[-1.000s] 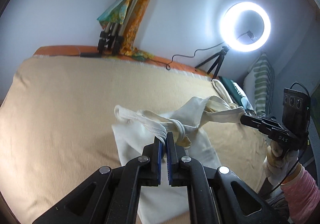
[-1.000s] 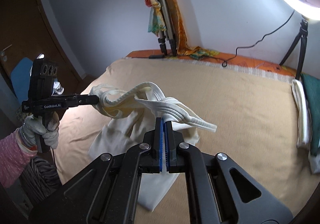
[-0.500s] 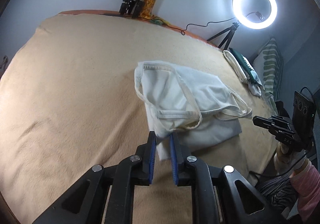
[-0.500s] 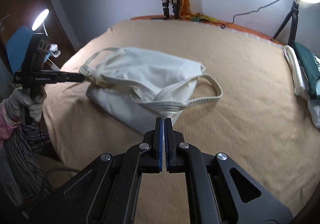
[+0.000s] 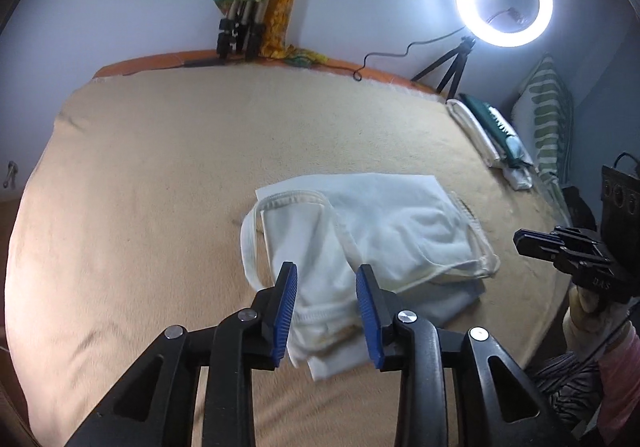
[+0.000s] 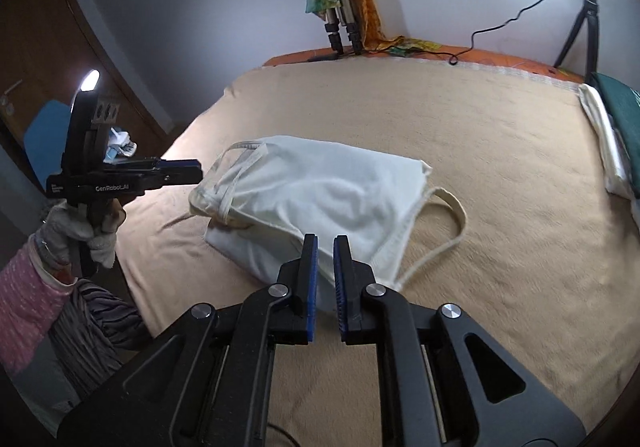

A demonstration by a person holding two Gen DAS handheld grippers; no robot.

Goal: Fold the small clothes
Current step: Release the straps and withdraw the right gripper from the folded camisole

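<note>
A small white sleeveless top [image 5: 372, 231] lies folded over on the tan blanket, its strap loops out at the near side; it also shows in the right wrist view [image 6: 320, 199]. My left gripper [image 5: 326, 279] is open and empty, just above the top's near edge. My right gripper [image 6: 324, 247] is open with a narrow gap and holds nothing, right at the top's near edge. The left gripper appears in the right wrist view [image 6: 192, 171] beside the top's strap end, and the right gripper in the left wrist view [image 5: 520, 239] beside the other end.
The tan blanket [image 5: 160, 167] covers the bed. Folded clothes [image 5: 492, 135] are stacked at the right edge, next to a striped pillow [image 5: 548, 119]. A ring light on a tripod [image 5: 504, 3] and leaning tripods [image 5: 240, 19] stand at the far wall.
Both grippers lowered the top onto the blanket, let go and opened. The top went from hanging between them to lying folded flat.
</note>
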